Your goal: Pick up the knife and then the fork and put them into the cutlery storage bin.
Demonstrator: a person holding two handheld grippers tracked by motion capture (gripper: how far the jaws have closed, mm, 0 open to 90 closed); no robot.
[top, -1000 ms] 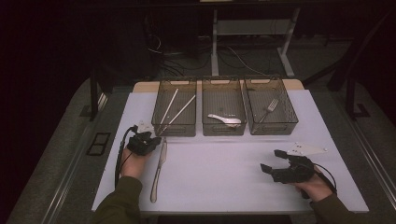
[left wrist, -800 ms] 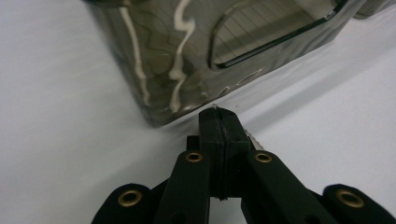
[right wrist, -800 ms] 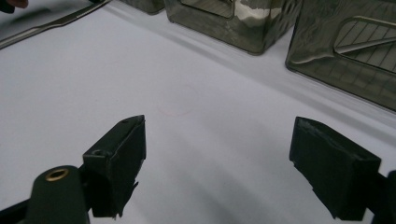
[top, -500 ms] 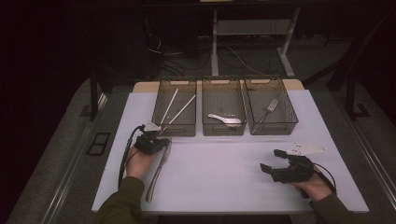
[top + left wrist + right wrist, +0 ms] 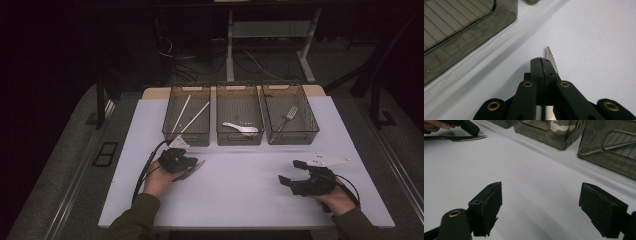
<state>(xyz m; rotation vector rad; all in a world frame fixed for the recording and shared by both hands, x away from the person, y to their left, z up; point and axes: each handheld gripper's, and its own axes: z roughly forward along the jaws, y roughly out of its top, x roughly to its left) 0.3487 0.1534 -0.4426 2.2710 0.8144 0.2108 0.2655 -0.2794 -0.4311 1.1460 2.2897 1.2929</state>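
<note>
The left gripper (image 5: 543, 65) has its jaws pressed together on a knife (image 5: 551, 58), the serrated blade tip poking out past the black pads. In the high view this gripper (image 5: 186, 162) sits on the white table (image 5: 240, 200) just in front of the left bin (image 5: 187, 134), with the knife (image 5: 192, 170) lifted at a slant beneath it. The right gripper (image 5: 541, 210) has its jaws standing wide apart with nothing between them, resting low over the bare table near the person's right hand (image 5: 334, 197). From its view the knife (image 5: 461, 138) lies well apart, at the far left. Three smoky bins stand in a row beyond: the left one holds chopsticks (image 5: 189, 115), the middle a spoon (image 5: 241, 128), the right a fork (image 5: 289, 114)
</note>
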